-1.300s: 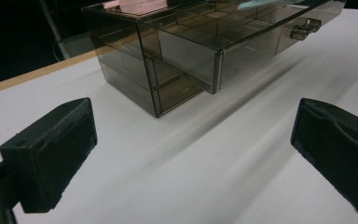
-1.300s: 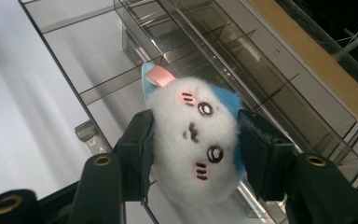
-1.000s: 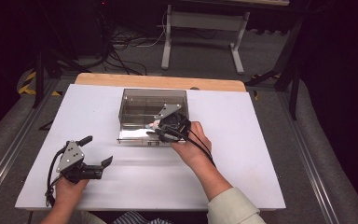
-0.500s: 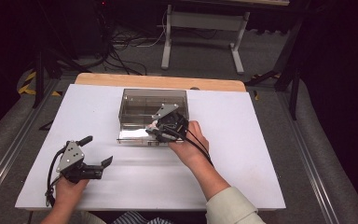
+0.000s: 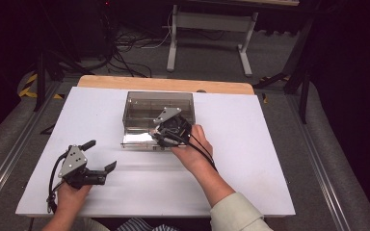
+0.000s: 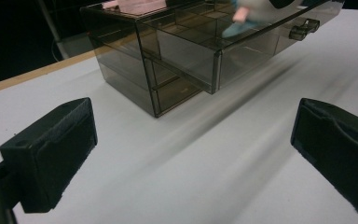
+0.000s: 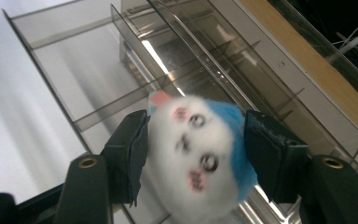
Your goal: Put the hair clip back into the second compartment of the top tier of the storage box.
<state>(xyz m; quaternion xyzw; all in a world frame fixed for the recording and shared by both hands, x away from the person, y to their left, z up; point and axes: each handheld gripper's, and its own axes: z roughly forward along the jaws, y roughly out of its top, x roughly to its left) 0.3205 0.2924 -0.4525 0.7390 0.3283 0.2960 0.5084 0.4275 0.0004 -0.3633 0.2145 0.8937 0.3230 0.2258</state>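
Right gripper (image 5: 160,136) had edged slightly farther over the drawer since a second before. Its jaws pinched a white-and-blue plush toy (image 7: 200,156) above the pulled-out drawer (image 5: 139,139) of the smoky plastic organizer (image 5: 159,103). Left gripper (image 5: 101,156): jaws spread wide, empty, resting on the white table (image 5: 250,144).

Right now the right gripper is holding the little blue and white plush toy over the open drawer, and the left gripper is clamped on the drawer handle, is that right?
Not quite. The right gripper does hold the plush toy over the open drawer, but the left gripper is not on the drawer handle. The high view shows it open, apart from the organizer box, holding nothing.
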